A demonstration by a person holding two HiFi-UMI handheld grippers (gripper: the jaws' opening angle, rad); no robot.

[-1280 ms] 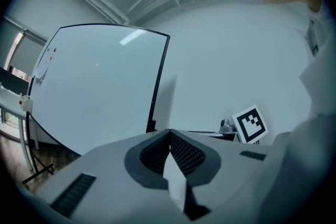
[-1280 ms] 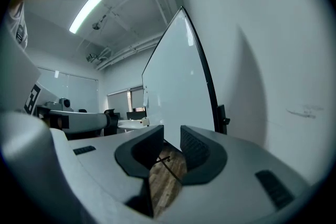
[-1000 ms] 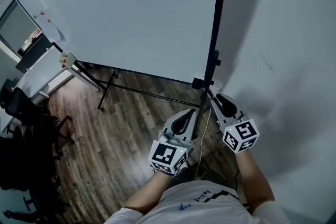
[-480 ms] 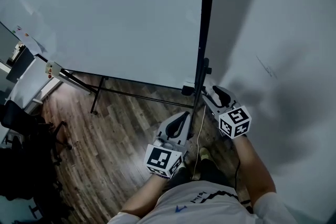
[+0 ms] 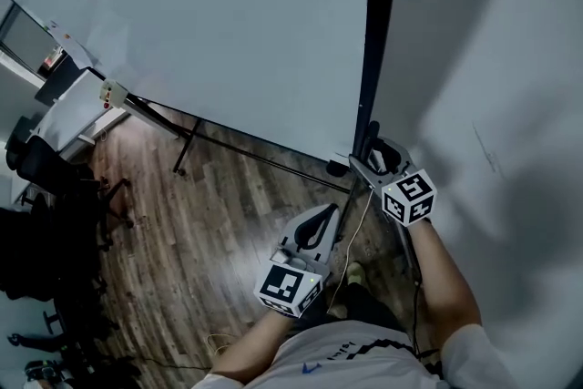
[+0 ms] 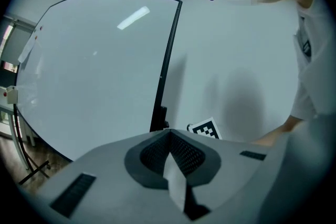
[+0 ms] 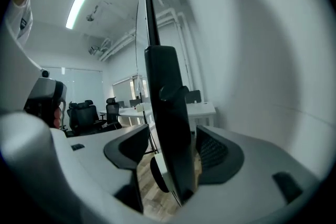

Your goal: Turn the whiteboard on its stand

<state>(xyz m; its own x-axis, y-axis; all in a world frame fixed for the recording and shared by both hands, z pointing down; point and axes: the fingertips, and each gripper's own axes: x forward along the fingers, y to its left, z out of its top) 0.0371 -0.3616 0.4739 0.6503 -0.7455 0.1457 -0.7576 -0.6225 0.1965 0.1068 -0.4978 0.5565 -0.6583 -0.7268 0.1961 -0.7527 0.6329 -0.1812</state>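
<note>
**Whiteboard**: large, blank white face with a thin dark rim. It is mounted on a black stand on the wood-plank floor, close before a pale wall.

**Stand post**: black upright running along the board's edge at the right of the head view.

**Right hand-held gripper**: its jaws have just been opening. They stand wide on either side of the post's lower part, with a gap showing on at least one side, so nothing is clamped.

**Left hand-held gripper**: jaws together with nothing between them. It is held over the floor, short of the board.

**Office chairs**: dark, at the far left.
</note>
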